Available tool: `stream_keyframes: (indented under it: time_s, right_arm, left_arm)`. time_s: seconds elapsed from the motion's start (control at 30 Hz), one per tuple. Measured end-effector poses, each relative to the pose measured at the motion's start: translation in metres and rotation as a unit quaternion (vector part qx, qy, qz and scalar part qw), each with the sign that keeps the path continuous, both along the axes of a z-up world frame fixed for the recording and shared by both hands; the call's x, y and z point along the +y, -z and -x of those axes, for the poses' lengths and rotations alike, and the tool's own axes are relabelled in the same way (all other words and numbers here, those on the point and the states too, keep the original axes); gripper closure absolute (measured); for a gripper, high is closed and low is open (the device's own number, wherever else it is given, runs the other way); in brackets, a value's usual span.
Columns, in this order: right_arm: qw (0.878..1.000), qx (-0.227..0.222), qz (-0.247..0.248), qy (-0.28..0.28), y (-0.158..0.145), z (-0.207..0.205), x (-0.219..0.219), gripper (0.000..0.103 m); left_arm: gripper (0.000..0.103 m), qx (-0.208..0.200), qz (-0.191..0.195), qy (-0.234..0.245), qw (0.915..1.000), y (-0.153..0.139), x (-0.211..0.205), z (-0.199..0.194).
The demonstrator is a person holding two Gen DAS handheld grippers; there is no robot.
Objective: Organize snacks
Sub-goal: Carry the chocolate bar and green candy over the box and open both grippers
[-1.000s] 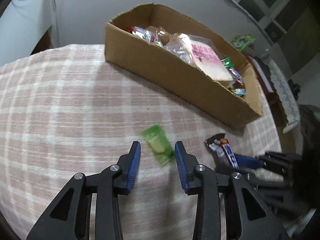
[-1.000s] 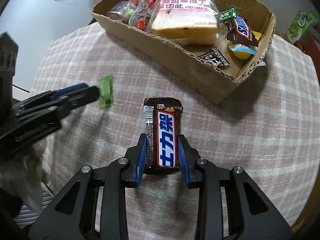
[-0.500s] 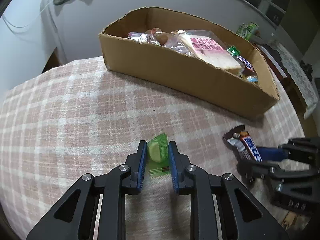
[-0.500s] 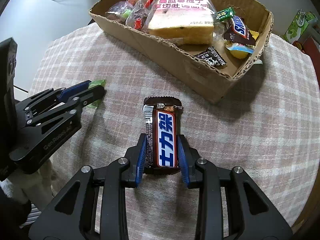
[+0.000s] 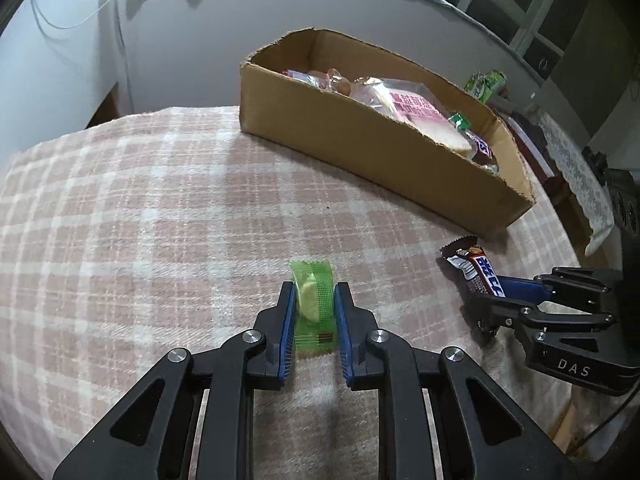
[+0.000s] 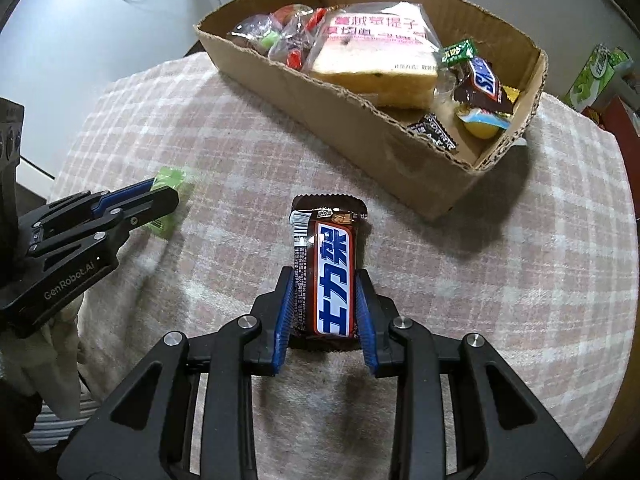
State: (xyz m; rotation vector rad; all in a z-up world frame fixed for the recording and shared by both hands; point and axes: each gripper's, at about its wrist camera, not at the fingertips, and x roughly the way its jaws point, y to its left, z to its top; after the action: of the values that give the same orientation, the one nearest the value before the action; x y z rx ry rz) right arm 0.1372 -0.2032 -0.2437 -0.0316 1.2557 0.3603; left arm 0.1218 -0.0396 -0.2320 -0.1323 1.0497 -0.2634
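Checked tablecloth [image 5: 160, 208]; cardboard box [image 5: 360, 140] atop

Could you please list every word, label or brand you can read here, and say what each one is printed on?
"士力架": Snickers bar in the right gripper.
"SNI...", cut off: Snickers bar in the cardboard box.
"GenRobot.AI": left gripper.
"DAS": right gripper's body, left wrist view.
Bread bag: pink Chinese text, too blurred.
Green candy: none legible.

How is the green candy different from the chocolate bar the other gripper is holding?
The green candy has a see-through green wrapper showing a pale sweet; the chocolate bar has a dark brown wrapper with white letters on blue. The candy looks smaller than the bar. The left gripper holds the candy; the right gripper holds the bar. Both are pinched, outside the cardboard box.
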Motion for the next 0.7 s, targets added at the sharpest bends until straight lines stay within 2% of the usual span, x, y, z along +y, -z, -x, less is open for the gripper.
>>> stream_keyframes:
  time_s: [0.13, 0.47, 0.7]
  right_arm:
    - [1.000, -0.008, -0.011, 0.011, -0.006, 0.002, -0.004, 0.073]
    - [0.999, -0.042, -0.019, 0.005, -0.040, 0.015, -0.003, 0.073]
    - [0.997, -0.068, -0.031, 0.005, -0.070, 0.013, -0.006, 0.073]
  left_arm:
    - [0.086, -0.003, 0.007, 0.005, 1.0000, -0.005, 0.009, 0.005]
    - [0.086, -0.023, 0.010, 0.032, 0.9992, -0.033, -0.008, -0.001]
    - [0.086, -0.050, 0.011, 0.037, 0.9980, -0.064, -0.009, -0.010]
